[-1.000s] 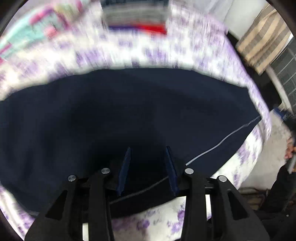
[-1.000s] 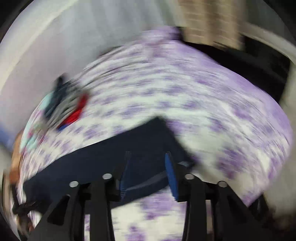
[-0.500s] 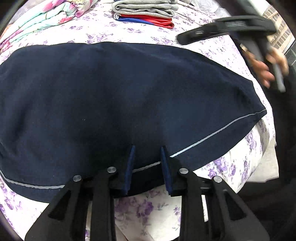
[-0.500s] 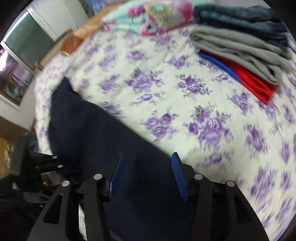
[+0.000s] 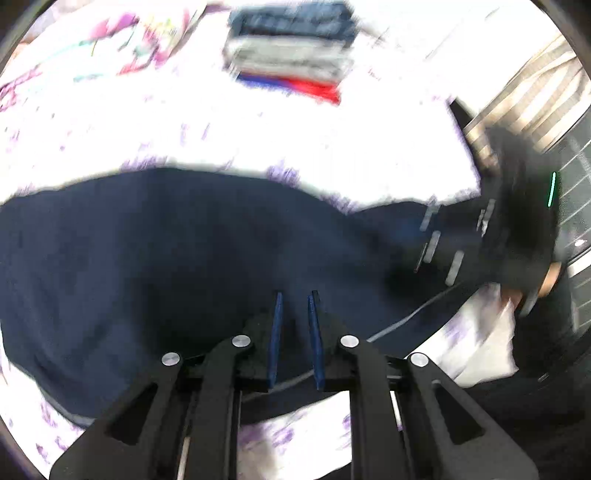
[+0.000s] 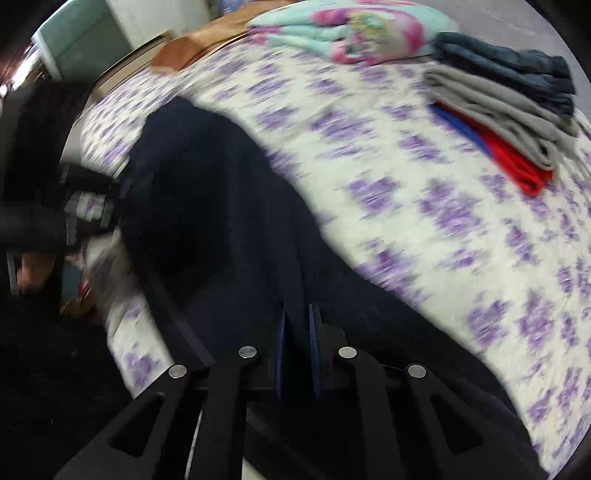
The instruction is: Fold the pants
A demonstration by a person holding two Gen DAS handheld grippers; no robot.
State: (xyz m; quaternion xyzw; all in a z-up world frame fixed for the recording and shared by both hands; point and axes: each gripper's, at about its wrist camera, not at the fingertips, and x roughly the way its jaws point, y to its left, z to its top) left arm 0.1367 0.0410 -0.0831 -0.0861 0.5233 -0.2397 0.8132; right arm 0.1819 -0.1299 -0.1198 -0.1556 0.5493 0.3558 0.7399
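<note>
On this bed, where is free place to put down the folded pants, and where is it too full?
The purple-flowered white bedsheet lies bare between the dark navy pants and the stack of folded clothes. The far edge is crowded: that stack sits beside a pink and mint folded blanket. The near edge is taken by the pants.

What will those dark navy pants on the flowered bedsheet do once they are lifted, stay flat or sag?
The dark navy fabric pants will probably sag: they lie limp and follow the purple-flowered bedsheet. They likely won't slip, since the left gripper and right gripper have just been closing with cloth between their blue pads. Being broad, the middle may droop between the two grips.
</note>
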